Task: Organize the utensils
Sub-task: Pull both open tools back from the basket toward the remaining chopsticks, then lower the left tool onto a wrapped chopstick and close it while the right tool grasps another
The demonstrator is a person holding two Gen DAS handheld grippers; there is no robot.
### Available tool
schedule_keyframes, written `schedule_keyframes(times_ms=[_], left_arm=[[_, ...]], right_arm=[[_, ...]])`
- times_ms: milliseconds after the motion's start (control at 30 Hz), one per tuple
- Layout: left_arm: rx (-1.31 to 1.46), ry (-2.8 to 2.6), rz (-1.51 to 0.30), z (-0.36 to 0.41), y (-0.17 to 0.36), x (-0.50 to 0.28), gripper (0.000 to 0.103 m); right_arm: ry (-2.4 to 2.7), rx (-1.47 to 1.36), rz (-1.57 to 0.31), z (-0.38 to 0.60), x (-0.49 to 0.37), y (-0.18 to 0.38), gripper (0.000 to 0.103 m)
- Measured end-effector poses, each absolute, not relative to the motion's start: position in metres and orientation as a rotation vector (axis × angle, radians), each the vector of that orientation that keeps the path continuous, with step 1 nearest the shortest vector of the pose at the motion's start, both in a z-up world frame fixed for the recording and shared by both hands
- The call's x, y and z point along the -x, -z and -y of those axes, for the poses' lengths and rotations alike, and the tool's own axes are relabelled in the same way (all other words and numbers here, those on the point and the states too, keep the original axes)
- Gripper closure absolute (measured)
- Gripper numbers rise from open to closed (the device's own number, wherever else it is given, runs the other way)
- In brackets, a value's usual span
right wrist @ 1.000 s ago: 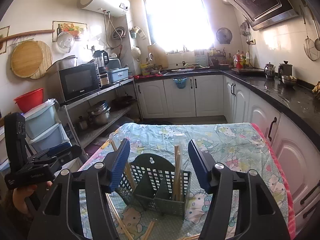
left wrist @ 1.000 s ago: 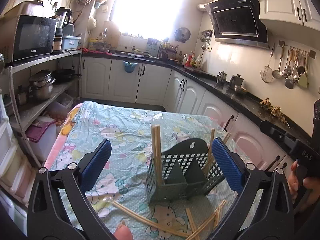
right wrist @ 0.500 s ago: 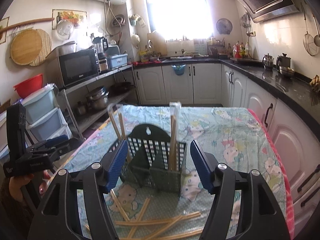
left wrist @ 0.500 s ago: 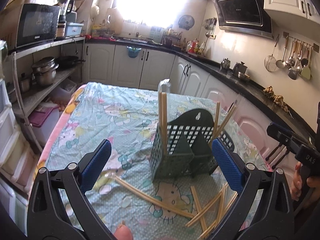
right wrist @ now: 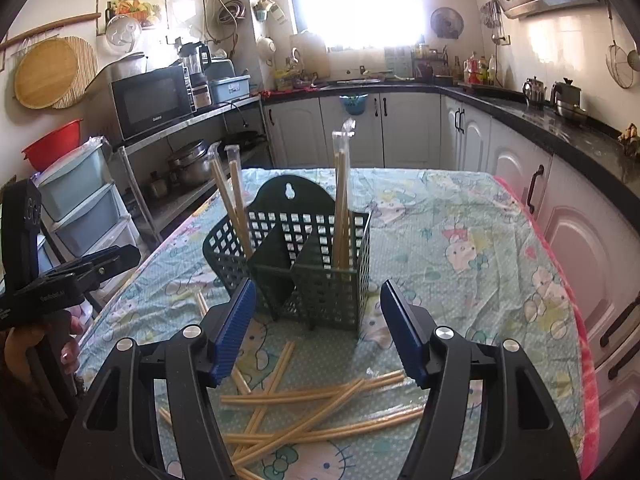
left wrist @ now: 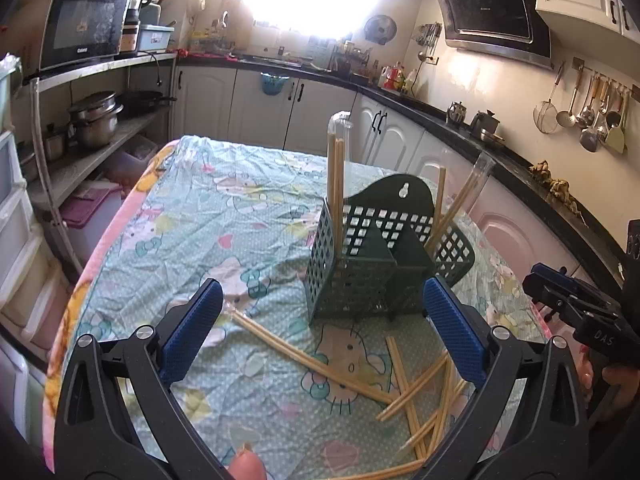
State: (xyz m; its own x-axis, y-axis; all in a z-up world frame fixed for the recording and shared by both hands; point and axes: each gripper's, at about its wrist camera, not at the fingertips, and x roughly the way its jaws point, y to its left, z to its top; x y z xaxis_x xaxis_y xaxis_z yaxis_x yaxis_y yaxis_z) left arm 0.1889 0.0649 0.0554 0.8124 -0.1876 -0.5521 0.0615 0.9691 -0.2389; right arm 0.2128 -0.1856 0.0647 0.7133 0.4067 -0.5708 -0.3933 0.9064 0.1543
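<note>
A dark green lattice utensil holder [left wrist: 360, 256] [right wrist: 304, 264] stands upright on the cartoon-print tablecloth [left wrist: 224, 224]. Wrapped pairs of wooden chopsticks [left wrist: 336, 184] [right wrist: 342, 204] stick up from its compartments. Several loose chopstick pairs [left wrist: 416, 396] [right wrist: 304, 404] lie scattered on the cloth in front of it. My left gripper [left wrist: 320, 332] hovers open above the cloth, with nothing between its blue pads. My right gripper [right wrist: 316, 328] is open too, above the scattered chopsticks and just short of the holder. Each gripper shows at the edge of the other's view.
The table edge drops off at the left toward a metal shelf with pots [left wrist: 94, 120] and plastic drawers [right wrist: 80, 208]. White cabinets under a black counter [right wrist: 540, 120] run along the right and far sides. A person's hand [right wrist: 68, 344] holds the left gripper's handle.
Both grippers have come down and tilted toward the table. The holder looms larger and the loose chopsticks in front of it have come into full view. Neither gripper has taken hold of anything.
</note>
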Motion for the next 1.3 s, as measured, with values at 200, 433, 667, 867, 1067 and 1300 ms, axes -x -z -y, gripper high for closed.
schedule_keyframes(times_ms=[200, 433, 667, 867, 1067, 1300], left_arm=[[0.222, 0.127, -0.657, -0.063, -0.039, -0.184, 0.01], [0.233, 0.122, -0.694, -0.065, -0.025, -0.177, 0.01], [0.225, 0.13, -0.727, -0.067, -0.01, -0.163, 0.01], [0.215, 0.171, -0.771, -0.06, 0.005, -0.153, 0.01], [0.225, 0.211, -0.821, -0.053, 0.019, -0.139, 0.01], [0.253, 0.237, -0.925, -0.049, 0.034, -0.123, 0.011]], right_arm=[[-0.449, -0.013, -0.675, 0.183, -0.207, -0.05, 0.04], [-0.452, -0.003, -0.699, 0.183, -0.202, -0.04, 0.04], [-0.445, 0.008, -0.725, 0.184, -0.2, -0.029, 0.04], [-0.432, 0.015, -0.747, 0.186, -0.2, -0.02, 0.04], [-0.414, 0.015, -0.786, 0.189, -0.201, -0.006, 0.04], [-0.402, 0.0, -0.888, 0.191, -0.209, 0.018, 0.043]])
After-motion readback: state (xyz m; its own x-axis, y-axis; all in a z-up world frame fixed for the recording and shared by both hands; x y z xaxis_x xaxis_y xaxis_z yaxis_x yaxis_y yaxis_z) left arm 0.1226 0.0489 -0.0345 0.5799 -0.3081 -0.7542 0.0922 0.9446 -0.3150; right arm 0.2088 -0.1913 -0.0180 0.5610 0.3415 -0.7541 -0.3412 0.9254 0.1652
